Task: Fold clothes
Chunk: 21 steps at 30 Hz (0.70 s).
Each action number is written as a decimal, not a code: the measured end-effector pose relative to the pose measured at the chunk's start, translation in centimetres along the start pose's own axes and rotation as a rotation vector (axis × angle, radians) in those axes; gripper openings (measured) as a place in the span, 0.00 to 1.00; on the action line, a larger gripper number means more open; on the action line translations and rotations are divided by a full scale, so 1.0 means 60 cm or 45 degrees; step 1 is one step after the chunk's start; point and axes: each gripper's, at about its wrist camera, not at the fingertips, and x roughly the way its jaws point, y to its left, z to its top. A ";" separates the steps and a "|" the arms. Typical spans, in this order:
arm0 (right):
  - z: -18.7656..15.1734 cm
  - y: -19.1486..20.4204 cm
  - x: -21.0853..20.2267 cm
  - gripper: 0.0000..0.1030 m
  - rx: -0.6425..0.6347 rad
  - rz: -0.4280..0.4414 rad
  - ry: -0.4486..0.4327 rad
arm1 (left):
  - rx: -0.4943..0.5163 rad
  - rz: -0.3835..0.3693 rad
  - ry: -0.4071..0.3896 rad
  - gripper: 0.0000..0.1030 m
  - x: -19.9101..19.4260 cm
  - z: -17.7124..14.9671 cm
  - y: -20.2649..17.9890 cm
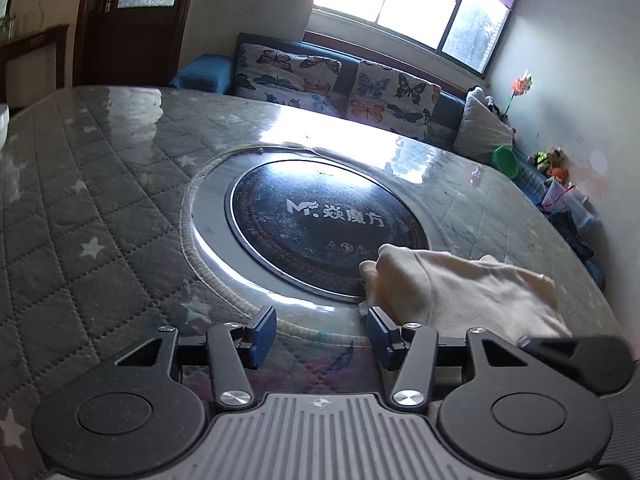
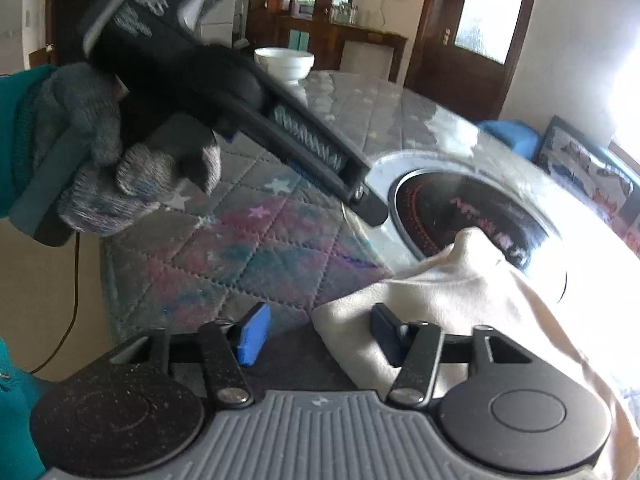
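The left tongs (image 1: 322, 334) stand apart over the quilted cover (image 1: 92, 208), nothing between them; the cream garment (image 1: 460, 292) lies just beside their right finger. The right tongs (image 2: 318, 334) are apart too, one finger resting on the garment's near edge (image 2: 360, 320) and the other off it, so nothing is clamped. The garment sits bunched on the counter (image 1: 520, 208), its far end spilling over the round black cooktop (image 1: 320, 232).

If the right tongs close here, they will likely catch only a thin lip of cloth, which could slip out or drag the heap into a worse bunch. The glossy cooktop may also let the cloth slide.

Farther off stand a white bowl (image 2: 285, 62), butterfly cushions (image 1: 288, 76), a dark door (image 2: 476, 36) and a bright window (image 1: 404, 4).
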 end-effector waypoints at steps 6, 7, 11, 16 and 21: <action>0.004 -0.018 -0.003 0.14 0.079 -0.006 -0.019 | -0.102 -0.059 0.034 0.59 0.009 0.003 -0.003; 0.005 -0.026 -0.008 0.12 0.111 0.002 -0.029 | -0.127 -0.071 0.040 0.60 0.011 0.003 -0.004; 0.009 -0.065 -0.023 0.09 0.264 0.067 -0.071 | -0.249 -0.133 0.074 0.65 0.024 0.004 -0.005; 0.007 -0.104 -0.043 0.09 0.408 0.135 -0.128 | -0.424 -0.197 0.103 0.69 0.039 0.009 -0.004; 0.000 -0.141 -0.065 0.08 0.504 0.167 -0.195 | -0.543 -0.250 0.142 0.73 0.054 0.012 -0.010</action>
